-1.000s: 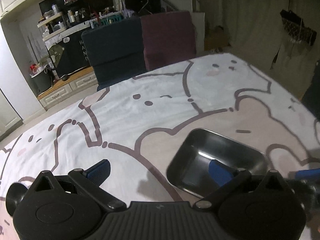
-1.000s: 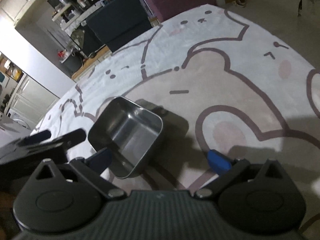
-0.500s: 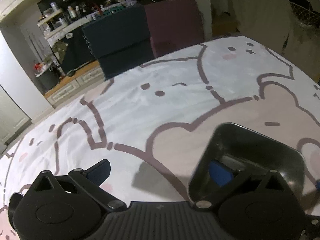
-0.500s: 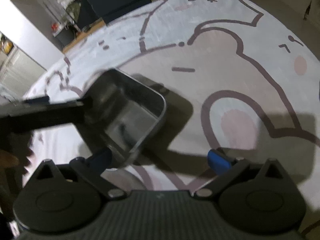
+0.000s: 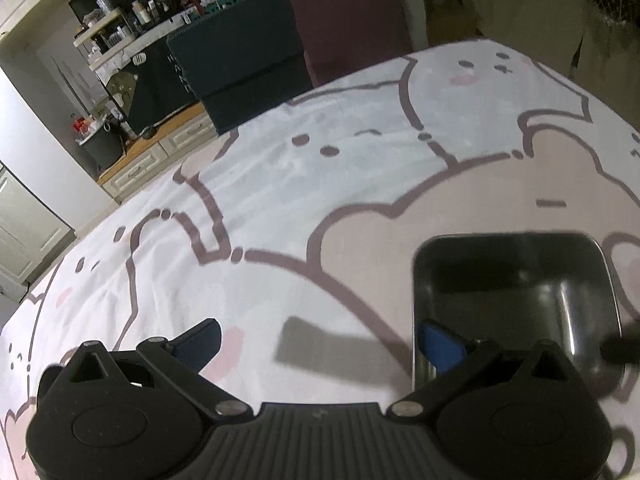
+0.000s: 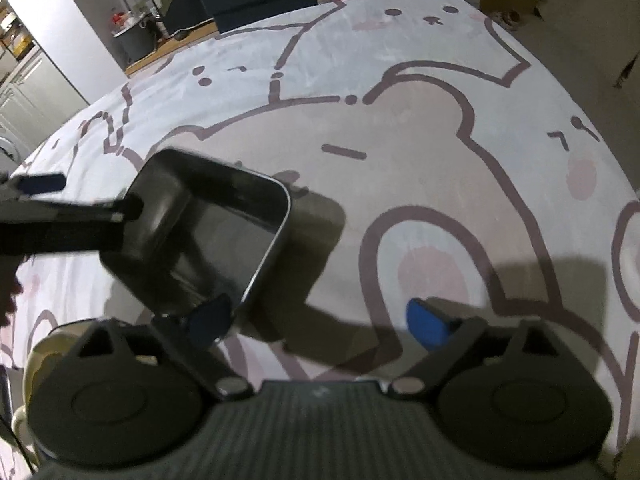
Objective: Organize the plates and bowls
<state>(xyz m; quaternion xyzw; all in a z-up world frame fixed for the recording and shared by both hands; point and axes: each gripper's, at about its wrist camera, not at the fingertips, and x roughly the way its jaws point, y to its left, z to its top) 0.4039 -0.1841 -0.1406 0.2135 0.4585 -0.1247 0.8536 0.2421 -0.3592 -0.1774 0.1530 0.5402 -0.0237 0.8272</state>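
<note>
The task looks barely begun — only 1 dish shows, nothing is stacked, and no other plates or bowls are in view.

The tablecloth (image 5: pixel 280 184) is the largest thing: soft white fabric, printed with rounded cartoon animals in mauve outline. On it, at 4 o'clock in the left wrist view, sits the metal tray (image 5: pixel 516 280) — rectangular, deep, rounded corners, dull steel with a bright rim.

The left gripper (image 5: pixel 316 338) stands wide apart, its right finger inside the tray and nothing pinched. The right gripper (image 6: pixel 316 322) has just been narrowing but is still apart; its left finger sits at the tray's near corner at 8 o'clock, not yet clamped.
</note>
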